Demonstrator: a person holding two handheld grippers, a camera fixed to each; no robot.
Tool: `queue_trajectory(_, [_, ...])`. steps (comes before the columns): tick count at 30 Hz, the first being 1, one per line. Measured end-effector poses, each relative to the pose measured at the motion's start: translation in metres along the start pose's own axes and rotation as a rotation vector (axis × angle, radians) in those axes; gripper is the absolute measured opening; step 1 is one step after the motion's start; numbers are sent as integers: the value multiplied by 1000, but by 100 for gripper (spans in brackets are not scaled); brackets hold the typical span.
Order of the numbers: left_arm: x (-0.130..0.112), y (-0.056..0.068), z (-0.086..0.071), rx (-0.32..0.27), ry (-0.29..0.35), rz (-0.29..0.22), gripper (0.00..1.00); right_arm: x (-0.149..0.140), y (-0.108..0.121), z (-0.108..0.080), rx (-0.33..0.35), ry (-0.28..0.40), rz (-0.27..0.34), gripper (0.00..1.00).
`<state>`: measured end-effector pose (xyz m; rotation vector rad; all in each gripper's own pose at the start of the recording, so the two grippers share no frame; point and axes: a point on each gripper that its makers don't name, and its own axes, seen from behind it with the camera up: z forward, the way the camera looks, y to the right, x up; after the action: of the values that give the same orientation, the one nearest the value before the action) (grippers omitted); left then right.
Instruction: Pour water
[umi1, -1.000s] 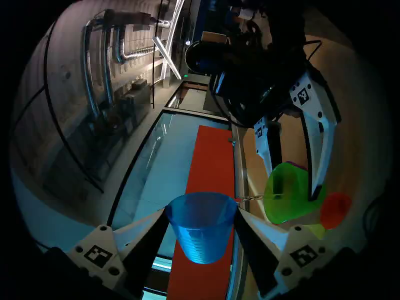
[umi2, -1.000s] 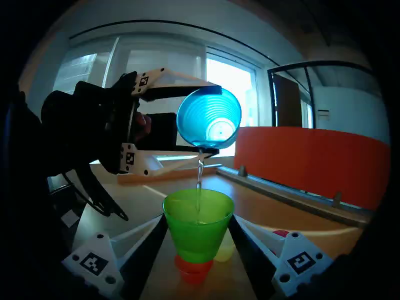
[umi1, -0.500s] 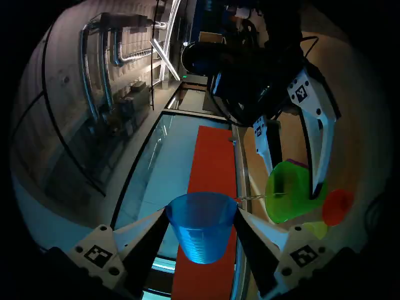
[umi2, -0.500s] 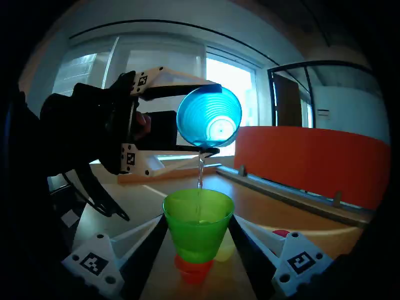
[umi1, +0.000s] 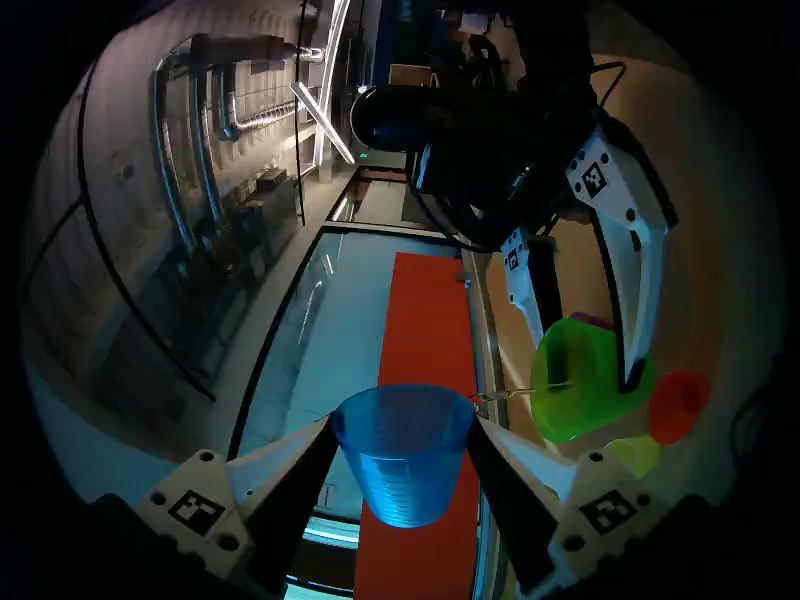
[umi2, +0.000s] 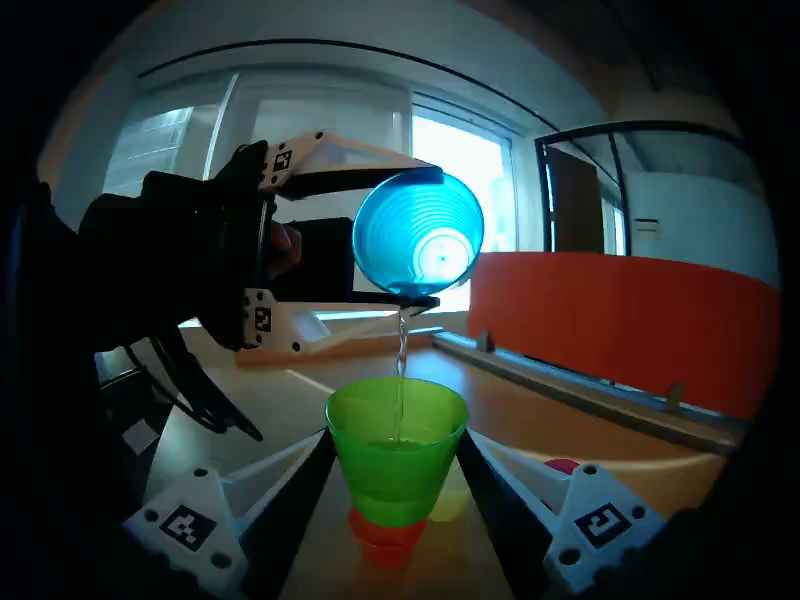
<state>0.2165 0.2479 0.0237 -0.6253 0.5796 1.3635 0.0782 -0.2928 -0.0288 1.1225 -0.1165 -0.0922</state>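
Pour under way, not yet finished.

Left gripper view: the left gripper (umi1: 403, 435) is clamped on the tipped blue cup (umi1: 403, 475). Beyond it, the right gripper (umi1: 588, 362) grasps the green cup (umi1: 580, 385). Right gripper view: a thin stream (umi2: 400, 350) falls into the partly filled green cup, which is over the table (umi2: 560, 405), short of its far edge. More water probably remains to pour. No readable writing, only marker squares (umi2: 187, 523).

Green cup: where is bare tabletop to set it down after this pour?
In the right gripper view, bare wood lies left of the green cup, up to the black cables, and right of it, up to the rail. Crowded near its base: an orange cup and a yellow cup.
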Motion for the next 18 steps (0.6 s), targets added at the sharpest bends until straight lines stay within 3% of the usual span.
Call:
queue_trajectory(12, [1,4,2,-2,0,14,88,1,1,1,-2,-2,-3,88])
queue_trajectory(18, [0,5,3,-5,-5,48,88,0,1,0,-4,-2,-3,88])
